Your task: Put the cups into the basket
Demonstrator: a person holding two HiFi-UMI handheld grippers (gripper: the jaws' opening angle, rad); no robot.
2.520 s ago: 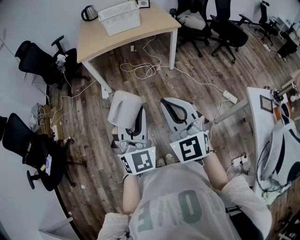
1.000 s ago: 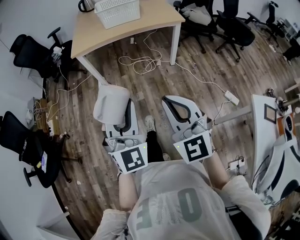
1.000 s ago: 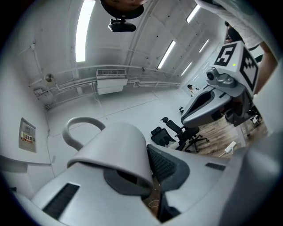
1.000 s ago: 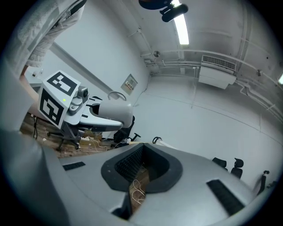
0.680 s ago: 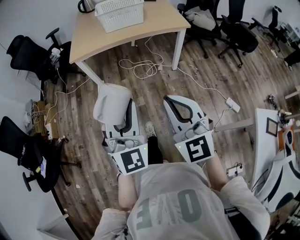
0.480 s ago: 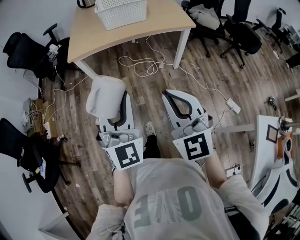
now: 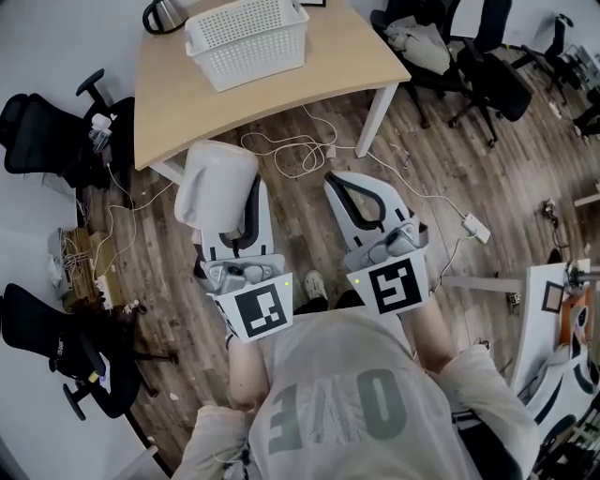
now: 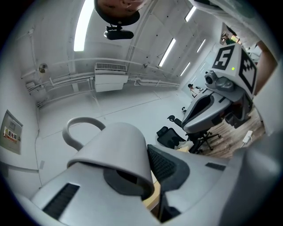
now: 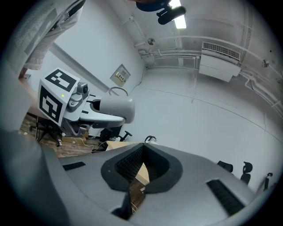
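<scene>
The white cup [image 7: 217, 186] is sitting in the left gripper [image 7: 246, 217], whose jaws are clamping its wall near the rim. In the left gripper view one jaw's ribbed black pad is pressing against the outside, while the other jaw's pad is showing inside the mouth. The cup's handle [image 8: 76, 128] is pointing away from the gripper. In the head view the cup is hanging over the floor beside the table's near edge, well apart from the basket.

The right gripper [image 9: 141, 152] is riding alongside, level with the left one. Its jaws are pressing together pad to pad and gripping nothing.

The white mesh basket [image 7: 253, 58] is standing on the light wooden table [image 7: 342, 52] ahead of the person, toward the far side of the top. A dark kettle [image 7: 161, 14] is standing just beside it at the table's back corner.

White cables [image 7: 292, 150] are trailing across the plank floor [image 7: 169, 272] under and in front of the table, and black office chairs [image 7: 42, 141] are crowding the left wall.
</scene>
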